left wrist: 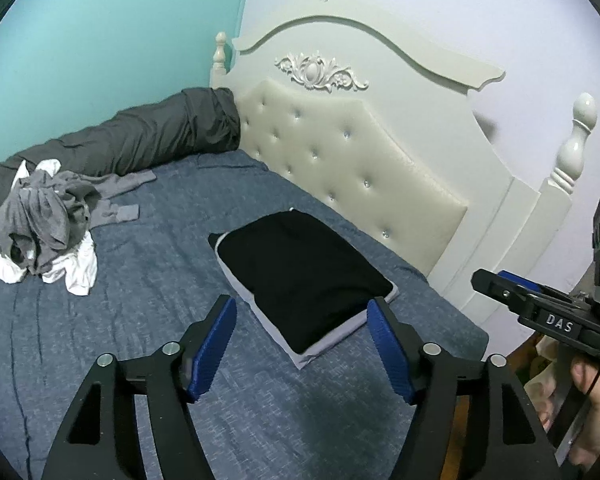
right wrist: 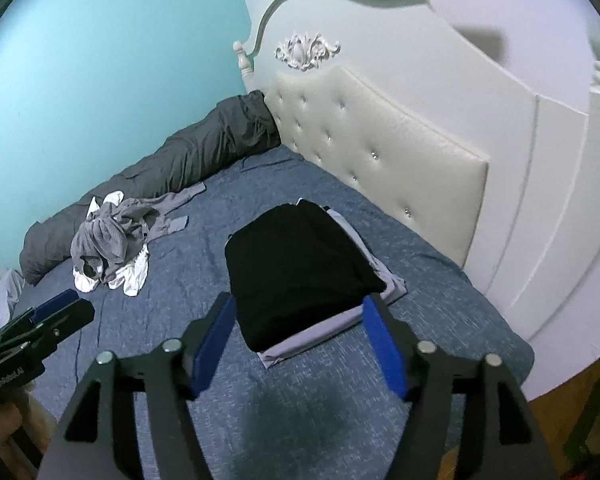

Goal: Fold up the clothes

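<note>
both my tongs, left (left wrist: 302, 344) and right (right wrist: 298, 340), gape wide, empty, above folded black garment (left wrist: 304, 272) on grey one (left wrist: 320, 346).

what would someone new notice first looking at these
Probably the folded black garment, stacked on a folded grey one near the white headboard. Next, the heap of unfolded grey and white clothes across the blue bed, towards the teal wall.

Cream tufted headboard (left wrist: 340, 160) stands at the head of the blue bedspread (left wrist: 148, 312); a dark grey rolled duvet (left wrist: 140, 140) lies left of that headboard, along the turquoise wall (left wrist: 100, 40).
</note>
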Motion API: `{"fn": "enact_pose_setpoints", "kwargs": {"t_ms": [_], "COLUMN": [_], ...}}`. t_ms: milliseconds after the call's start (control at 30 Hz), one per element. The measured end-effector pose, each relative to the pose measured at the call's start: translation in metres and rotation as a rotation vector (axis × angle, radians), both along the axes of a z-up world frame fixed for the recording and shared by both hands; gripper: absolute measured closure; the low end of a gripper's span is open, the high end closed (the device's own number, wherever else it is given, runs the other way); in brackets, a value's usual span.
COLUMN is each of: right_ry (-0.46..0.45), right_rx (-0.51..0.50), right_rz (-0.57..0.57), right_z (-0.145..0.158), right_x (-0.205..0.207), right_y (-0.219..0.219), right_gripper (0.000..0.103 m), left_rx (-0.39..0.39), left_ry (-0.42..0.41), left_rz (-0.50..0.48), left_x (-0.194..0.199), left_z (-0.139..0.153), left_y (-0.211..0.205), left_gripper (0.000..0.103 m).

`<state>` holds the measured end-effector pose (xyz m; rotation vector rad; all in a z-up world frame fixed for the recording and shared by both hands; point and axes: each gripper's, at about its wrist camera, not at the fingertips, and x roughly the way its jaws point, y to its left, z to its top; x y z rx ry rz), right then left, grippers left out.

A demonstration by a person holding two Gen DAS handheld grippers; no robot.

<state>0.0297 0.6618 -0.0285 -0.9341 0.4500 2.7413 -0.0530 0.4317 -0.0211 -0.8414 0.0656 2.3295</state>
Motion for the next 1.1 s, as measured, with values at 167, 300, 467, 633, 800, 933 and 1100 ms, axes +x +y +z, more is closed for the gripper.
{"fn": "enact_pose_setpoints", "kwargs": {"t_ms": [167, 300, 467, 633, 800, 933, 1100], "right_ry": [0.011, 0.027, 0.046, 0.060, 0.067, 0.071, 0.076], "right_rx": [0.009, 0.014, 0.011, 0.006, 0.014, 0.019, 0.018], "right_rz": [-0.023, -0.031, -0.041, -0.052, -0.042, -0.031, -0.019], "right_z": [0.012, 0.020, 0.027, 0.034, 0.040, 0.042, 0.042], "right_x": [0.020, 0.036, 0.055, 0.070, 0.084, 0.095, 0.104], "right_y": [-0.010, -0.018, -0.028, -0.036, -0.047, -0.057, -0.068], "right_gripper": [0.019, 0.012, 0.003, 0.001, 0.001, 0.001, 0.001], "left_rx": [0.006, 0.000, 0.004, -0.003, -0.001, -0.002, -0.014], "left_ry": [0.016, 0.033, 0.043, 0.059, 0.066, 0.068, 0.069], "left_rz": [0.000, -0.005, -0.001, 0.003, 0.017, 0.024, 0.025], "left_x": [0.016, 0.029, 0.043, 0.055, 0.067, 0.073, 0.085], "left_z": [0.011, 0.018, 0.024, 0.029, 0.032, 0.034, 0.036], "left_y": [-0.010, -0.017, -0.026, -0.035, -0.048, -0.057, -0.065], "left_gripper": [0.024, 0.018, 0.010, 0.004, 0.000, 0.000, 0.000]}}
